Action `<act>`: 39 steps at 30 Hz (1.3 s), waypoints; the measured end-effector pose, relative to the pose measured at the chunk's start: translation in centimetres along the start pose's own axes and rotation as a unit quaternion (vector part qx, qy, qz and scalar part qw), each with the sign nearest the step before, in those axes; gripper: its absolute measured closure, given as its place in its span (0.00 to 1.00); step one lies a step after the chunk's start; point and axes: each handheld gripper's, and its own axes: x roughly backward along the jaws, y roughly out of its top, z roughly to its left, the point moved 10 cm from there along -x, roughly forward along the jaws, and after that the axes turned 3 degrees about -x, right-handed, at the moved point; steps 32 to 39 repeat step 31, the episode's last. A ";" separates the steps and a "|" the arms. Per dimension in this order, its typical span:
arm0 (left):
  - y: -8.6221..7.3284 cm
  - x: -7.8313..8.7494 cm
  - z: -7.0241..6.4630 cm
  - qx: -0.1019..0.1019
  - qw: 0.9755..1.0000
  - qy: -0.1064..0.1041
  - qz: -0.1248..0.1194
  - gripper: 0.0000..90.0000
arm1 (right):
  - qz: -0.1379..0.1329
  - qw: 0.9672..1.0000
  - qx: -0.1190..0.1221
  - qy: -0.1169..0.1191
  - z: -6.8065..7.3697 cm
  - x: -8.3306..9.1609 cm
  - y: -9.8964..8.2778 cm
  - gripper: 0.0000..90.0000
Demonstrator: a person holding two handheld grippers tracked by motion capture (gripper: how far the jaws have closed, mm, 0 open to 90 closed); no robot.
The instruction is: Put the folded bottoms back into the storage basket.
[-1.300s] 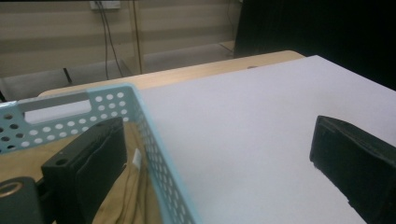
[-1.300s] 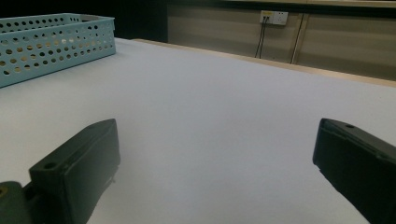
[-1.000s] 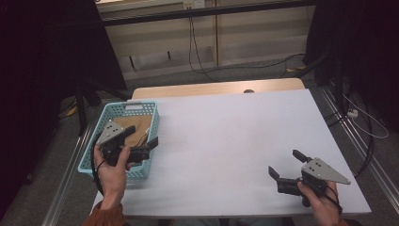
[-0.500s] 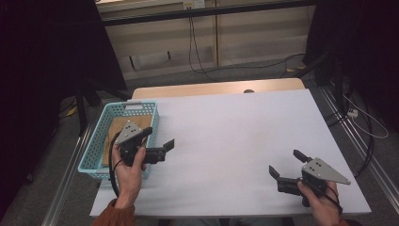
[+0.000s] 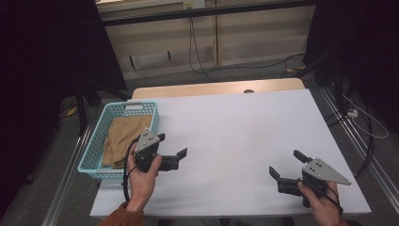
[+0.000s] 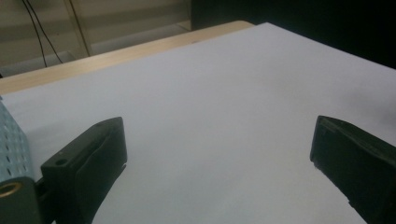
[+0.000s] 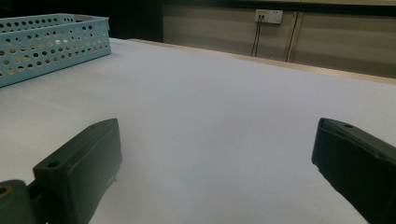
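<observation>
My left gripper is held over the white table, just right of a light blue perforated basket. Its jaws stand wide apart with nothing between them, as the left gripper view confirms. A tan cloth lies folded inside the basket. Near the table's front right corner my right gripper is open too and holds nothing; its own view looks across bare table toward the basket.
A corner of the basket sits at the left edge of the left gripper view. A wooden strip runs along the table's far edge. Cables hang against the back wall.
My left gripper has moved right, from over the basket to the table beside it, still open. The right gripper has stayed in place.
</observation>
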 end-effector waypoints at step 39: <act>-4.7 -1.4 -1.4 0.008 0.999 0.003 0.041 0.05 | 0.003 1.000 -0.001 0.000 0.0 0.1 -0.1 0.01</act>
